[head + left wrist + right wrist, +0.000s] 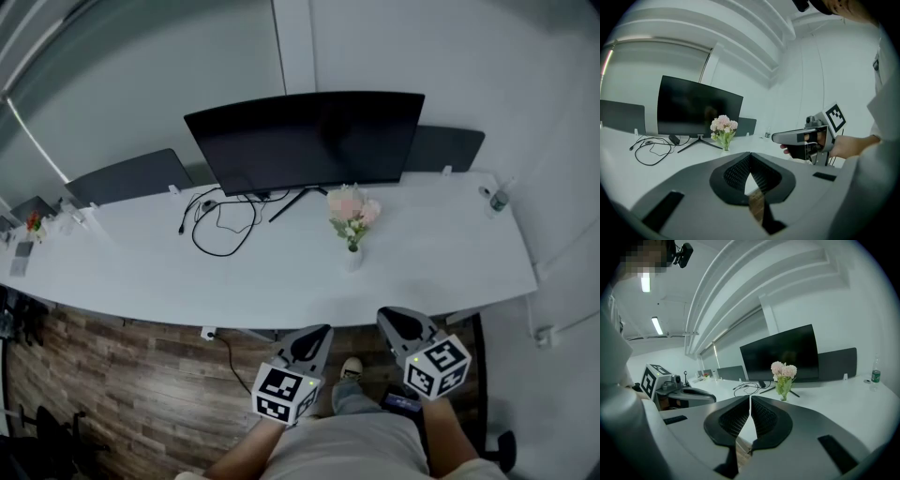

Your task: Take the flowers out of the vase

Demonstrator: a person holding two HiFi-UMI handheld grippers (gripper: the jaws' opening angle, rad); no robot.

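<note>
A small bunch of pink flowers [353, 212] with green stems stands in a small clear vase [353, 254] on the white desk [281, 272], right of the monitor's foot. The flowers [723, 124] also appear in the left gripper view, and the right gripper view has the flowers [783, 371] straight ahead. Both grippers are held short of the desk's near edge, over the wooden floor. My left gripper [316, 336] is shut with nothing in it. My right gripper [395, 322] is likewise shut and empty, a little right of the vase's line.
A wide black monitor [305, 141] stands behind the vase, with a loop of black cable [220, 225] to its left. Dark divider panels [127, 176] line the desk's back. A small bottle [498, 200] sits at the far right, small clutter [33, 225] at the far left.
</note>
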